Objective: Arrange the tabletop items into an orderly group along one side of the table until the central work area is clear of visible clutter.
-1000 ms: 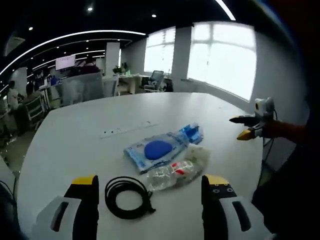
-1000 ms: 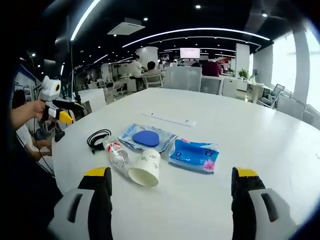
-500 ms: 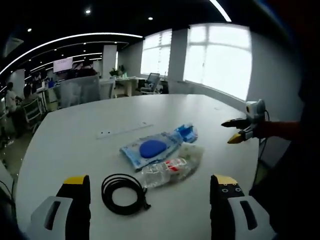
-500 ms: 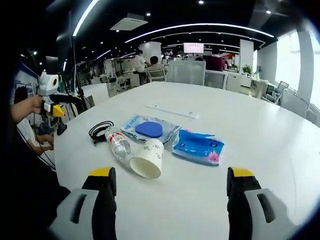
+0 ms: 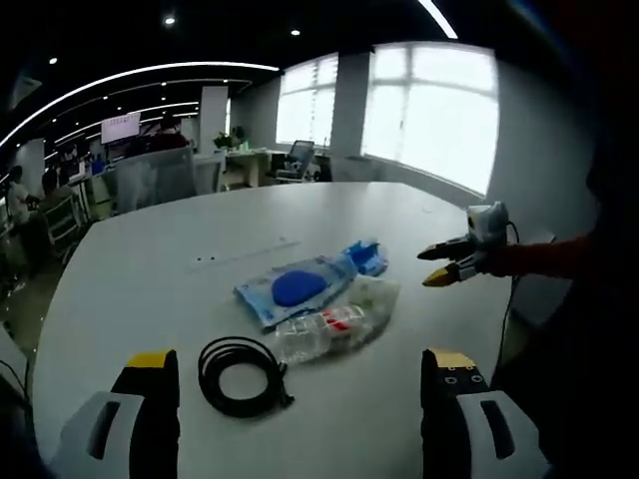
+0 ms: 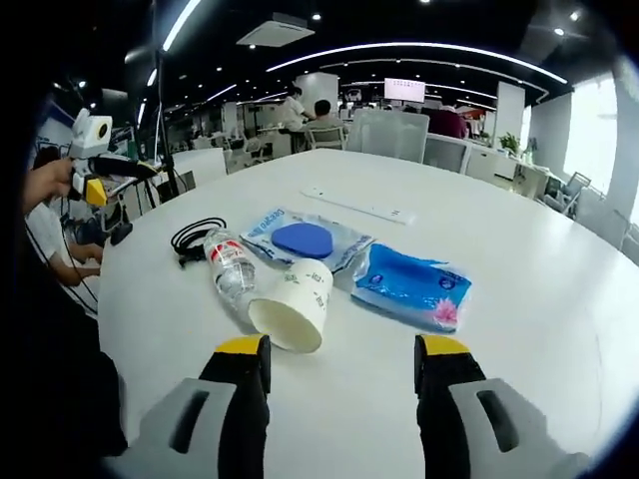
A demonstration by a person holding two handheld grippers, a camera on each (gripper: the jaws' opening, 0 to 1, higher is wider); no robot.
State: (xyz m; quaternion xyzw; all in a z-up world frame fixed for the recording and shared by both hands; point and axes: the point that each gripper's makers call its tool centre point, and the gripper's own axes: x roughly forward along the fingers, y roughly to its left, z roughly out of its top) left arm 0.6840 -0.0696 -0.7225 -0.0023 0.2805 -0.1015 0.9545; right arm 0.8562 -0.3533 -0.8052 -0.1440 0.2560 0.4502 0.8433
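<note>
Opening approach: clutter bunched mid-table, nothing lifted yet.

Paper cup (image 6: 292,307) on its side at twelve o'clock of the right gripper (image 6: 341,361), jaws parted and empty; crushed bottle (image 6: 229,278) touches it at ten, blue tissue pack (image 6: 411,284) at two, bagged blue pad (image 6: 304,239) behind. Left gripper (image 5: 297,371), spread wide and empty, faces the cable coil (image 5: 238,361). Likely next: advance onto the cup.
</note>
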